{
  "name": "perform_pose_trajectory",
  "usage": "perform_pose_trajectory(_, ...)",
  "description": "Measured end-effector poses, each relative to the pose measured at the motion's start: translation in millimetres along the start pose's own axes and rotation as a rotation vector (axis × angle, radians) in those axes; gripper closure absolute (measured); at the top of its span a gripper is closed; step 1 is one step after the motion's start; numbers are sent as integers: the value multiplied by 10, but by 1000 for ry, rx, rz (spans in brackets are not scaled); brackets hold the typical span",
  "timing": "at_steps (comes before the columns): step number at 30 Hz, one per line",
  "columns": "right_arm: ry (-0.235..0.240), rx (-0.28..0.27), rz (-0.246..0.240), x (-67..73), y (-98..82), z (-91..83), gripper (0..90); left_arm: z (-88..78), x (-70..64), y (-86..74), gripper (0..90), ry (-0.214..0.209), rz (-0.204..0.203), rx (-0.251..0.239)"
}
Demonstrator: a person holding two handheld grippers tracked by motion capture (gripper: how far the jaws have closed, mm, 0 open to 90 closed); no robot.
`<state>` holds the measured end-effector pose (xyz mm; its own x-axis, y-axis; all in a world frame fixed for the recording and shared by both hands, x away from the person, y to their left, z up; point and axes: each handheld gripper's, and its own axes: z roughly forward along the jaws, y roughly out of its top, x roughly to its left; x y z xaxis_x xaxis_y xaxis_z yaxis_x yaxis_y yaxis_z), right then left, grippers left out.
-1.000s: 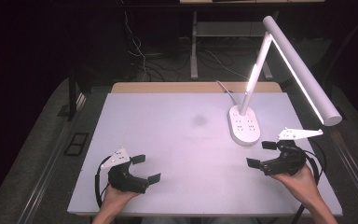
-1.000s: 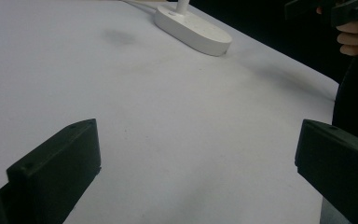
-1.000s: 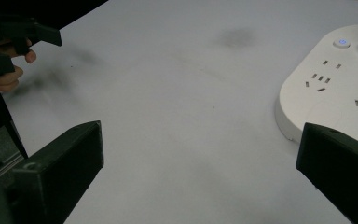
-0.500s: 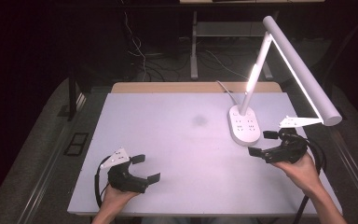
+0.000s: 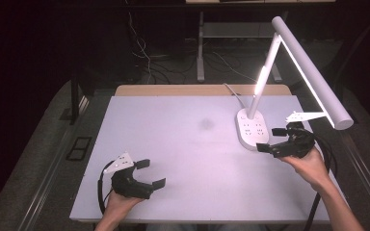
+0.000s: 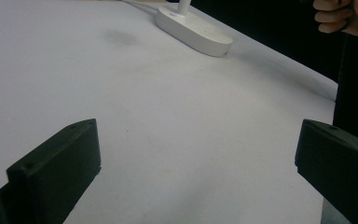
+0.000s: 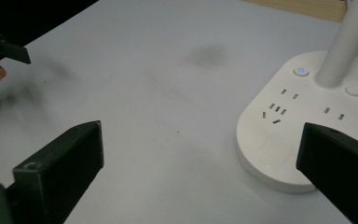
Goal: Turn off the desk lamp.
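The desk lamp (image 5: 253, 129) stands at the far right of the white table (image 5: 188, 159), its oval white base flat on the surface and its lit bar reaching out over the right edge. In the right gripper view the base (image 7: 303, 121) carries socket slots, a small button glowing blue (image 7: 301, 71) and a plain round button (image 7: 354, 90) either side of the stem.

The right gripper (image 5: 275, 139) hangs just beside the near right side of the base, jaws spread wide with nothing between them; whether a jaw tip touches the base is hard to tell from above. The right hand (image 5: 313, 166) grips it from behind, with the cable looping off past the table edge.

The left gripper (image 5: 150, 173) sits low at the near left of the table, well apart from the lamp, jaws likewise spread and empty. A faint dark smudge (image 5: 206, 124) marks the table top near the middle.
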<state>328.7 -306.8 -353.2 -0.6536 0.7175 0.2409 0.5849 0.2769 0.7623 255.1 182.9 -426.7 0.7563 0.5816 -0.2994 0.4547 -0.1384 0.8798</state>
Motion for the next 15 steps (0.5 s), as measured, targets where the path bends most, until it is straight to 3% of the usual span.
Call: perform_pose_trajectory(15, -8, 18, 47, -333, 64, 151, 7, -1, 7, 1, 0, -1, -2, 0)
